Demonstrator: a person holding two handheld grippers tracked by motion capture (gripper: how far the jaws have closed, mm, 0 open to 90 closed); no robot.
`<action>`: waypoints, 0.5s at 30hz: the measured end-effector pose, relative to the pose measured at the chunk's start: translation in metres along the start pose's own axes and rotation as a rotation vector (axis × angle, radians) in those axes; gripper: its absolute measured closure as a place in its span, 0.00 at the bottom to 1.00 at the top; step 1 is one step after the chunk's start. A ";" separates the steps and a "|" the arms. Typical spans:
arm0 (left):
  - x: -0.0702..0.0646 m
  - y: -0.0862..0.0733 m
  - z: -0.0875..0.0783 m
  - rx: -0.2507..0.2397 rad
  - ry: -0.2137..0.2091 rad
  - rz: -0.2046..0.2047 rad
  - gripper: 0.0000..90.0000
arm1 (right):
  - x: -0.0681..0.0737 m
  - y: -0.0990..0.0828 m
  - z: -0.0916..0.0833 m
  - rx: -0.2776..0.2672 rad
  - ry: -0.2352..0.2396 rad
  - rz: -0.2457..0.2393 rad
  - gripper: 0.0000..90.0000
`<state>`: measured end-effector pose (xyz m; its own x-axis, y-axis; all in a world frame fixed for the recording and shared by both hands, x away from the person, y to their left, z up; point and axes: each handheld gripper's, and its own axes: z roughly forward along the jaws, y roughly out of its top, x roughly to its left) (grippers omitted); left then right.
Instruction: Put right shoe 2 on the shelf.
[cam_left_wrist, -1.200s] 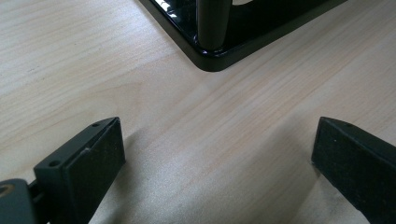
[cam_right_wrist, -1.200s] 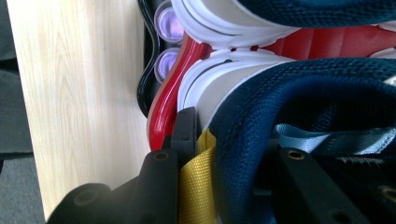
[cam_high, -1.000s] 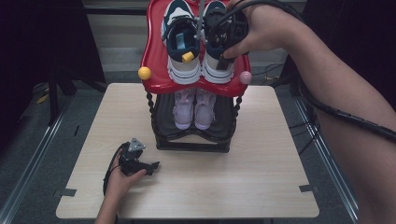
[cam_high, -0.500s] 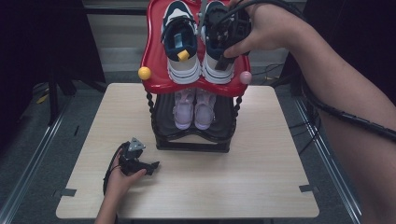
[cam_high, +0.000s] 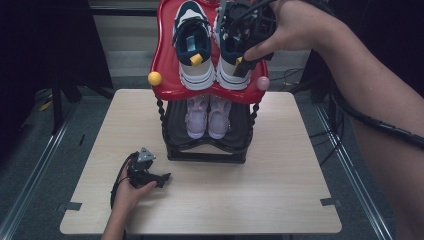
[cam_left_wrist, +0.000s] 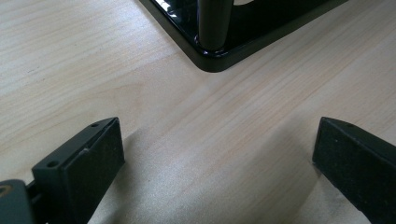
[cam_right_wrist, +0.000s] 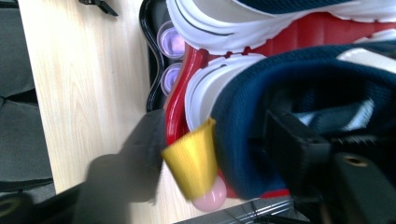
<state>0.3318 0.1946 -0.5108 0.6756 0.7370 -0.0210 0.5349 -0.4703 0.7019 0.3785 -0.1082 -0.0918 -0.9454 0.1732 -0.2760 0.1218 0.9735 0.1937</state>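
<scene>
1. The bench (cam_high: 280, 200) carries a two-tier shoe rack (cam_high: 205, 150) at its far edge; the pink pair (cam_high: 207, 116) sits on the lower shelf.
2. Both navy sneakers are on the red top tray (cam_high: 167, 50). The right one (cam_high: 231, 67) sits near the tray's front edge.
3. The right claw (cam_high: 243, 60) has just been opening; its jaws stand apart around the heel collar and yellow pull tab (cam_right_wrist: 191, 161). Pulling out crooked could snag the tab and drag the shoe off.
4. The left claw (cam_high: 159, 178) rests spread wide on the bench.
5. No readable brand or writing.
</scene>
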 end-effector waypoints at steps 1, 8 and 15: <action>0.000 0.000 0.000 0.000 0.000 0.000 0.02 | 0.001 -0.002 -0.002 -0.003 0.001 0.010 0.38; 0.000 0.000 0.000 0.000 0.006 0.005 0.02 | 0.001 -0.011 -0.014 -0.014 0.019 0.068 0.21; 0.000 0.000 0.000 -0.001 0.001 0.001 0.02 | 0.000 -0.018 -0.024 0.032 0.064 0.098 0.23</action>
<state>0.3321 0.1948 -0.5107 0.6756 0.7370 -0.0202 0.5340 -0.4702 0.7026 0.3690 -0.1290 -0.0730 -0.9456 0.2590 -0.1968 0.2234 0.9568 0.1859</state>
